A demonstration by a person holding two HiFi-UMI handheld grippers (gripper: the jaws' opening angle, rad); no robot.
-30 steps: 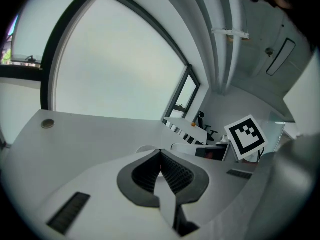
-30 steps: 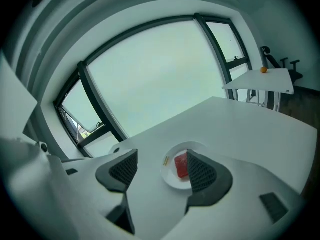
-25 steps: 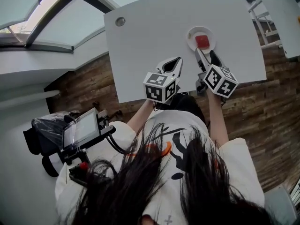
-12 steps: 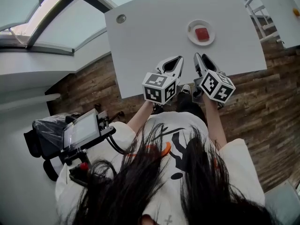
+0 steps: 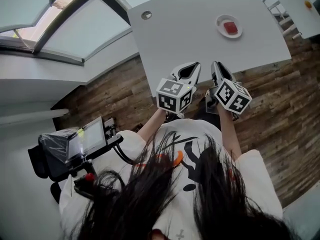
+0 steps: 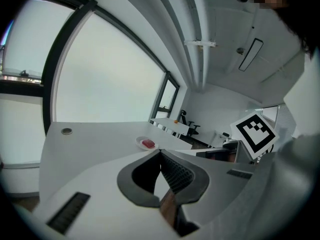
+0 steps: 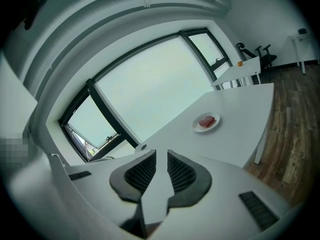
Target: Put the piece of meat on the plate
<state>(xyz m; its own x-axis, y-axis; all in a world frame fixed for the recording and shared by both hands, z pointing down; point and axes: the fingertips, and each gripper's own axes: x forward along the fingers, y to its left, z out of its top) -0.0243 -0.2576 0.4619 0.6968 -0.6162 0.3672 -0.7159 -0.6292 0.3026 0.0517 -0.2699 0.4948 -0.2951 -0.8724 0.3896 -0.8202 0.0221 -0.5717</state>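
Note:
A red piece of meat (image 5: 230, 27) lies on a small white plate (image 5: 219, 22) at the far right of the white table (image 5: 190, 39). Both grippers hover off the table's near edge, well short of the plate. My left gripper (image 5: 197, 64) is shut and empty, its tips meeting (image 6: 160, 152). My right gripper (image 5: 215, 64) is closing, with a narrow gap left between its pads (image 7: 161, 155) and nothing in it. The plate (image 7: 197, 127) and the meat (image 7: 207, 120) show far ahead in the right gripper view, and smaller in the left gripper view, plate (image 6: 140, 141) and meat (image 6: 148, 144).
A round metal grommet (image 5: 146, 15) sits in the table's far left corner. Wooden floor (image 5: 280, 99) lies under and around the table. Another white table (image 5: 300, 4) stands at the upper right. A device with a screen (image 5: 86, 139) hangs at the person's left side.
Both grippers have drawn back from the plate to beyond the table's near edge. The right gripper's jaws, wide open beside the plate before, have narrowed. The meat stays on the plate.

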